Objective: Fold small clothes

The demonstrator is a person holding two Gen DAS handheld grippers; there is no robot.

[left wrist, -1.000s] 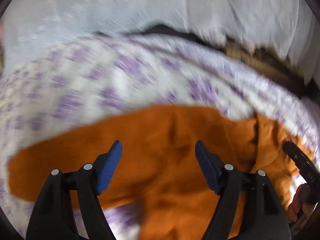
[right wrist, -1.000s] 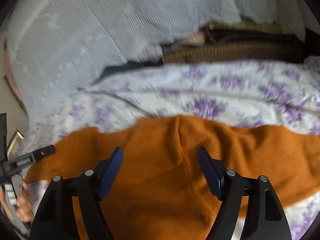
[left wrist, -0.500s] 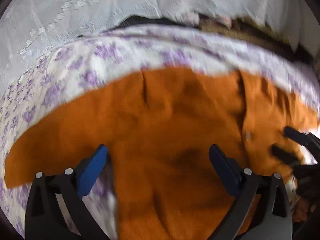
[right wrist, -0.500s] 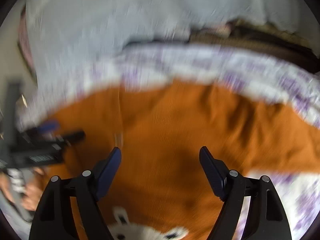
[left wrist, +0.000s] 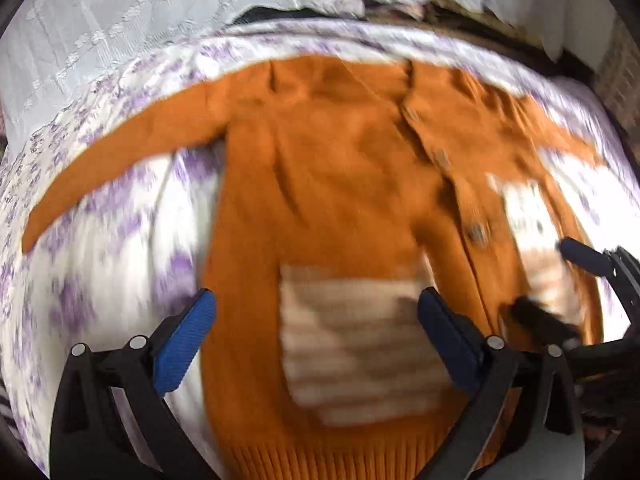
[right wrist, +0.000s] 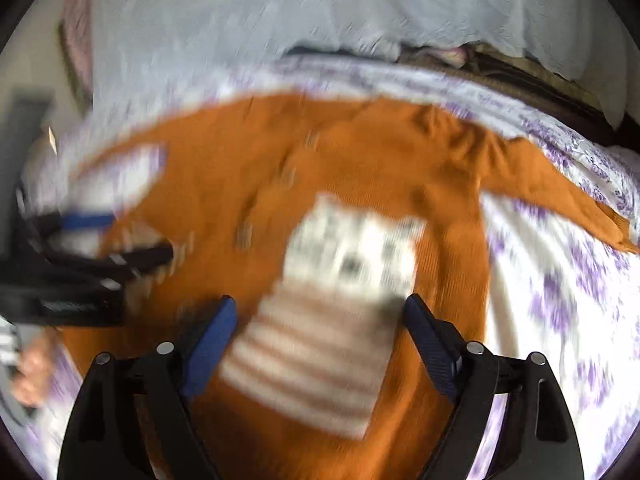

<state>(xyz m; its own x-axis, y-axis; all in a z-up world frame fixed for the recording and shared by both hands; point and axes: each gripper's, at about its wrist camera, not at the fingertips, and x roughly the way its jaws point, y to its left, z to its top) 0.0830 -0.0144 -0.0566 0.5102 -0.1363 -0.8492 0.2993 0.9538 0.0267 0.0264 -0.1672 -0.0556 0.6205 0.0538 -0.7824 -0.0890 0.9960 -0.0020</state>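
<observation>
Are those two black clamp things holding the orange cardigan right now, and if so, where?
Nothing is held. The left tool is open and the right tool is opening; both hover above the orange cardigan, pads off the cloth.

left gripper (left wrist: 316,330) wide, right gripper (right wrist: 318,330) opening

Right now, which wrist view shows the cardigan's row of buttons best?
The left wrist view: the buttons run down the orange cardigan and each stands out, though blurred. In the right wrist view the same buttons are faint motion-smeared marks, hard to count.
</observation>
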